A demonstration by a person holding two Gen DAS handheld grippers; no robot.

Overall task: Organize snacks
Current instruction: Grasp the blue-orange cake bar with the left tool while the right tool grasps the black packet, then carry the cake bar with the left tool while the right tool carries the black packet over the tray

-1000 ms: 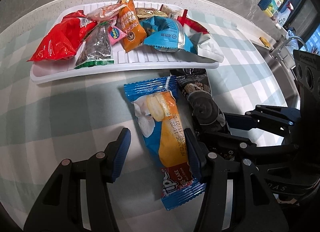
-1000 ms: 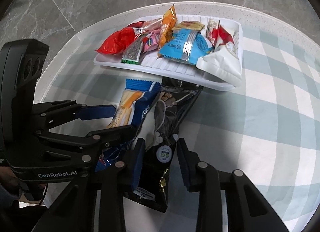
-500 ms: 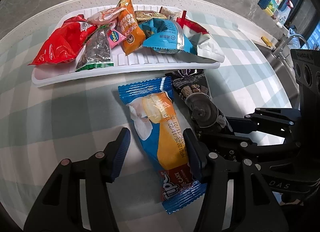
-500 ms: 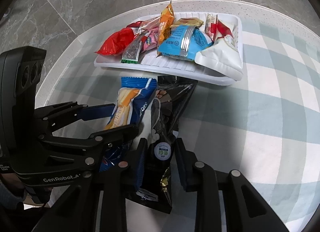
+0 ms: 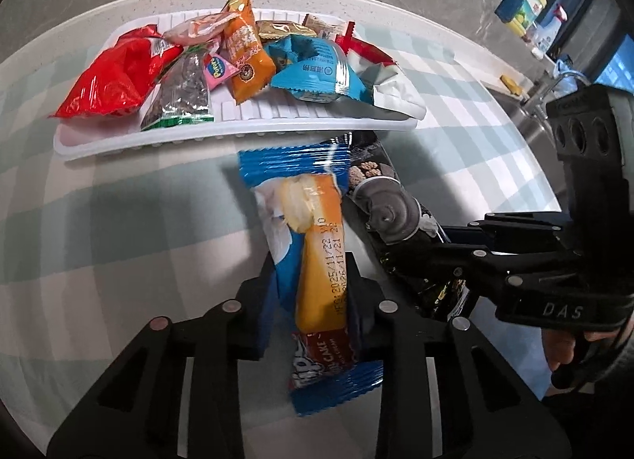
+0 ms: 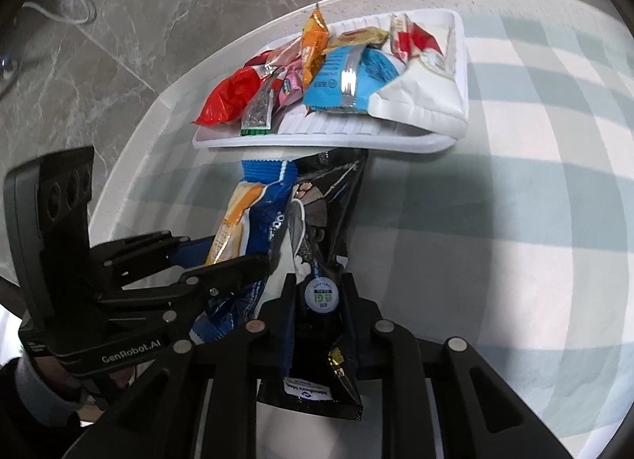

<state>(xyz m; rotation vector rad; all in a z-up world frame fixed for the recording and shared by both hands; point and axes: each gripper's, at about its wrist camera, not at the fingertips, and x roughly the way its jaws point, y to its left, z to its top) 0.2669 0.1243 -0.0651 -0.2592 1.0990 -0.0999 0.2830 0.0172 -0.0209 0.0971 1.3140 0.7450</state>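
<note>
The table (image 5: 119,221) carries a cloth checked in pale green and white, and on it stands a plain white ribbed tray (image 5: 253,130). In the tray lie a glossy red packet (image 5: 115,82), a clear packet with a green bottom band (image 5: 178,98), a small pink packet (image 5: 218,71), an orange packet (image 5: 245,63), a gold one (image 5: 281,29), a light blue one (image 5: 317,71) and a white pouch with red at its top (image 5: 392,86). Below the tray lie a blue wrapper with an orange panel (image 5: 317,253) and a black wrapper (image 6: 329,213) bearing a round white and green label; both hand-held grippers are black with blue pads.
</note>
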